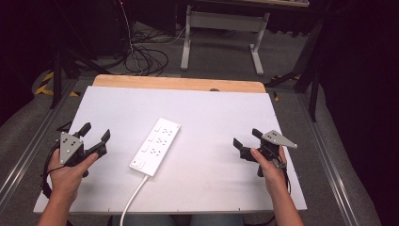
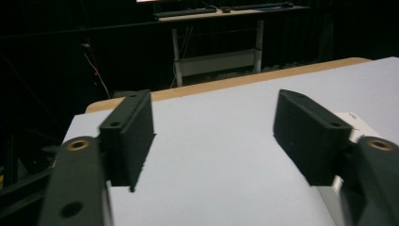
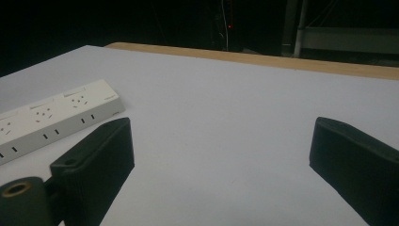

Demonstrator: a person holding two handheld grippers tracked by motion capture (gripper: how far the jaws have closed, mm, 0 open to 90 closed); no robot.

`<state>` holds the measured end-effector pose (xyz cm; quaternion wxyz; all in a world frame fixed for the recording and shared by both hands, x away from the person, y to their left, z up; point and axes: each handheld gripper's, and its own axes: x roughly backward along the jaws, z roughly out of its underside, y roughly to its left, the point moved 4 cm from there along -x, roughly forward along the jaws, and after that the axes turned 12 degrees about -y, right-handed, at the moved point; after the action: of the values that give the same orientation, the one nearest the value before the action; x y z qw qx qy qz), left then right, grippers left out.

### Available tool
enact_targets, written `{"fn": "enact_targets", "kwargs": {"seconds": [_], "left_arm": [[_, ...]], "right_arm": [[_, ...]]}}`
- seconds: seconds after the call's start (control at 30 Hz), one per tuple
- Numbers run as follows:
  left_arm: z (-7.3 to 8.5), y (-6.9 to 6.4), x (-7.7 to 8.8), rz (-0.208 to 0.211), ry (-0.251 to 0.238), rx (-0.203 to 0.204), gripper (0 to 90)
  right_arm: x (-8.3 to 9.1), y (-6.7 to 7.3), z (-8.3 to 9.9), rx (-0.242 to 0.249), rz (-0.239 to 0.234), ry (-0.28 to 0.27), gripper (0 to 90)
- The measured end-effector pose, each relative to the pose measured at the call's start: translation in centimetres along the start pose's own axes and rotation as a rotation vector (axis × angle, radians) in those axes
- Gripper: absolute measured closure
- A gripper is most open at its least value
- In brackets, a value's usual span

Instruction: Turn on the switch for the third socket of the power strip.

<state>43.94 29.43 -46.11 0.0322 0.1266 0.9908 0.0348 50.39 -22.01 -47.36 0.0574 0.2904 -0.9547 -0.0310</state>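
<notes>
A: Both claws are up and waiting. The left claw (image 1: 97, 133) sits at about nine o'clock on the white counter (image 1: 211, 113), jaws spread wide with nothing between them.

B: And the right claw (image 1: 244, 140) mirrors it at three o'clock, jaws just as far apart and empty. In the right gripper view the gap between its jaws frames bare counter.

A: Between them lies the one thing in play, a white power strip (image 1: 155, 146). It rests flat near the centre, set on a diagonal, its far end toward one o'clock and its near end toward seven.

B: The white cord (image 1: 133, 198) leaves that near end and runs off the counter's front edge at six o'clock. Well apart from both claws, that strip.

A: How would it handle, by your reckoning?

B: A stiff plastic bar, likely light, with smooth sides that could slip. The long body is probably too wide a bite lengthwise, so squeezing across the narrow width looks the sounder hold.

A: Near the middle, then, so it stays level?

B: That is my guess, or one claw at each end. The trailing cord may drag and twist it, so the cord end wants minding.

A: The left gripper view catches a corner of the strip just past its right-hand jaw.
</notes>
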Motion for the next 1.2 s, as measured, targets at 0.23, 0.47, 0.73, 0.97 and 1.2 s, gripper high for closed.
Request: {"fn": "enact_targets", "kwargs": {"seconds": [0.23,0.47,0.73,0.97,1.2], "left_arm": [[0.13,0.38,0.08,-0.009,0.025,-0.039,50.3],[0.04,0.57,0.16,-0.001,0.029,-0.054,61.2],[-0.1,0.65,0.23,-0.009,0.007,-0.064,71.2],[-0.19,0.51,0.18,0.011,0.01,-0.069,78.4],[-0.5,0.64,0.2,0.028,0.023,0.008,81.3]], "right_arm": [[0.03,0.05,-0.01,-0.004,-0.004,0.0,7.5],[0.0,0.05,0.01,-0.006,-0.005,0.001,7.5],[-0.02,0.06,0.0,-0.009,-0.006,-0.001,7.5],[-0.03,0.06,0.01,-0.009,-0.005,0.0,7.5],[-0.05,0.11,0.03,-0.012,-0.007,0.001,7.2]]}}
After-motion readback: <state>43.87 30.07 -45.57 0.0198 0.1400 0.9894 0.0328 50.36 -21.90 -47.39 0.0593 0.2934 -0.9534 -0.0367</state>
